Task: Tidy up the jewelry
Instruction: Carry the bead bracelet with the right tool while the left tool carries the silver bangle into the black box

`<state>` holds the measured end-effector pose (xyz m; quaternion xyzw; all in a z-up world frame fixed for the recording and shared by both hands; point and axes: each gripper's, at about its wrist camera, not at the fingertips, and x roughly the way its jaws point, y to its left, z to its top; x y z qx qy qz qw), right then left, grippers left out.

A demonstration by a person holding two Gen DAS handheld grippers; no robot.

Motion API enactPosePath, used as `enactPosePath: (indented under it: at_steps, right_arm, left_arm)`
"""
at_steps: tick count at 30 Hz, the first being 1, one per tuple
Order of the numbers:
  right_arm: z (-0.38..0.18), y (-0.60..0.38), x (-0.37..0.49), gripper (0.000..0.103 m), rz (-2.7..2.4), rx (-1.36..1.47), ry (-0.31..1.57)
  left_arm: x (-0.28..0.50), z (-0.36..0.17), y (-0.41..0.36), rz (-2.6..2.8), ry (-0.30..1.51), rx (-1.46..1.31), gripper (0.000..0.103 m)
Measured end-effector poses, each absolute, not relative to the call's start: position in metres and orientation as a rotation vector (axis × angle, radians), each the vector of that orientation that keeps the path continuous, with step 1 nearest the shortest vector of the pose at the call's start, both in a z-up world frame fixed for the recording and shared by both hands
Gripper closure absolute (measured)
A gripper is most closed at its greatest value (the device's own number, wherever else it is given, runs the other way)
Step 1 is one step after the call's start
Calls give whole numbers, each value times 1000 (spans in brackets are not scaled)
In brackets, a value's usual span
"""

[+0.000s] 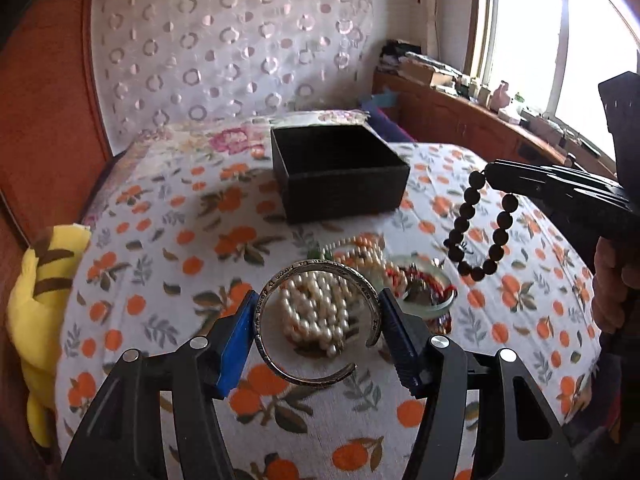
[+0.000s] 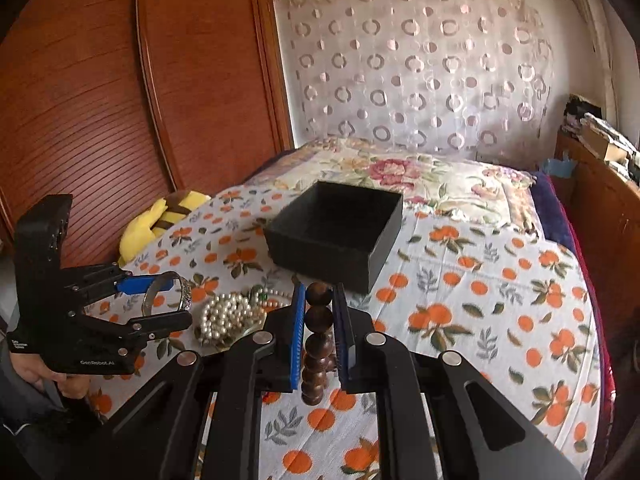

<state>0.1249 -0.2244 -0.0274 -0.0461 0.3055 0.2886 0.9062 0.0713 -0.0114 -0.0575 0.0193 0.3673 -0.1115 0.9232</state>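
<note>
Silver cuff bangle (image 1: pixel 316 322): pinched across its width between the left gripper's (image 1: pixel 318 328) blue pads, lifted clear of the bedspread (image 1: pixel 168 240). Ring faces the left wrist camera; its gap points lower right, toward the right-hand pad.

Dark bead bracelet (image 1: pixel 478 224): clamped at its top by the right gripper (image 2: pixel 320 332), jaws nearly together on the beads. Loop hangs straight down, long axis vertical, free of the cloth.

Below the cuff, a heap of pearl strands (image 1: pixel 316 320) and a glass dish (image 1: pixel 428 292) with red pieces lie on the bedspread, touching each other.

Black box (image 2: pixel 340 236): open top, beyond the heap, apart from it. Bare cloth all round it, widest on the window side.

Yellow plush toy (image 1: pixel 40 300) at the bed's left edge against the wooden panel (image 2: pixel 120 100). Wooden ledge borders the right.
</note>
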Motion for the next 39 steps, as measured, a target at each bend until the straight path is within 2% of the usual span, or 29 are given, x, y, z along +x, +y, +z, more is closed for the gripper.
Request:
enactPosePath:
  at_steps: [18,33,34,35,37,39]
  right_arm:
    - [29,-211,197,88,658,-119,532]
    - [-11,-202,259,87,701,-79,650]
    - [-14,-203,261,85,692,-83,657]
    - [-15,-204,262,75,687,-87,658]
    - [-17,-208,261,62,681,-83,653]
    - [-20,-215,262,61,663,-74,657]
  left_arm:
    - [133,-26,-5,-229,708,17,45]
    - [200,-23,-17,-239,732,22,45]
    - [205,-24,-18,-240,737,23,45]
    - [207,-24,-19,-241,740,25,45]
    - [215,-26,-23,-244,748,37,45]
    - [222,-28,-28,-249,756,45,45]
